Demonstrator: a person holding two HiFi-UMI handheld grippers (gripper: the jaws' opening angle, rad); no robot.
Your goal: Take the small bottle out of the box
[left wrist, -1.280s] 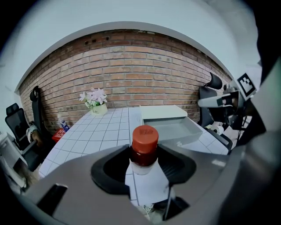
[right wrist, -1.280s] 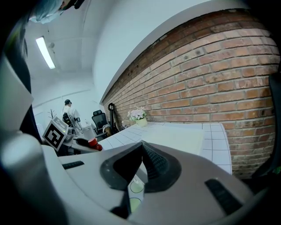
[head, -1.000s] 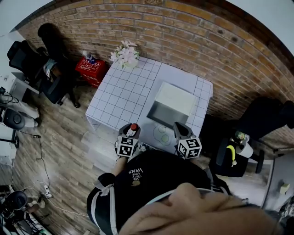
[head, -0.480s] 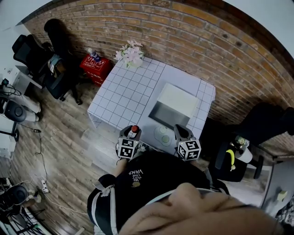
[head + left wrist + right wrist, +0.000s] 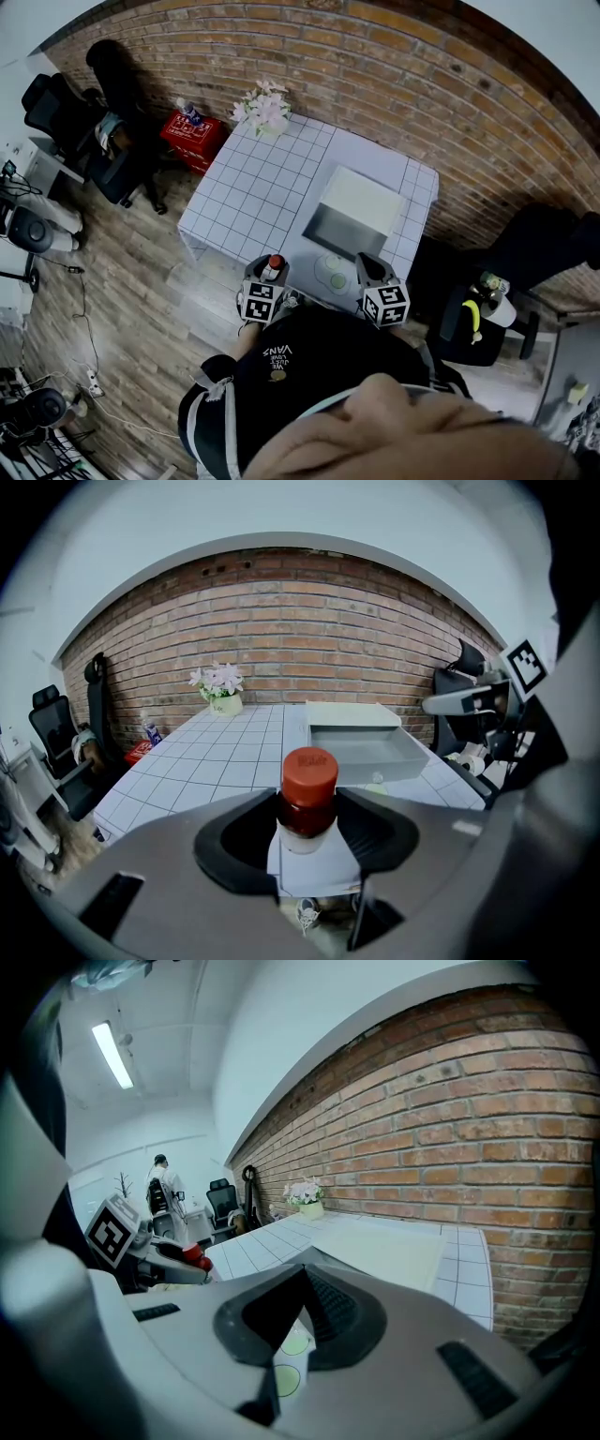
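**Bottle out of box, held in left gripper: set-down pending**

Obs.: The left gripper [image 5: 309, 834] is clamped on the small red-capped bottle [image 5: 307, 799]. The bottle stands upright between the jaws, gripped below the cap, which rises clear above them. In the head view the bottle [image 5: 275, 262] sits at the near edge of the tiled table [image 5: 246, 192]. The open box [image 5: 330, 233] lies at about 1 o'clock from it, apart from it. Whether the bottle's base is over the tabletop cannot be told.

The right gripper [image 5: 298, 1312] has its jaws together on nothing. Only the green round marks [image 5: 292, 1342] on the table show through the slit.

Judgement: extraction looks done and placing remains. To do it well:
- carry the bottle toward 12 o'clock, over bare tiles left of the box
- hold it vertical
- lower until the base bears on the table
- only then part the jaws, and back off low so the cap is not clipped

Pose: both grippers are held close to the person's body. The left gripper [image 5: 271, 269] is at 11 o'clock and the right gripper [image 5: 367, 266] at 1 o'clock. Both point away toward the brick wall [image 5: 403, 84], roughly level.
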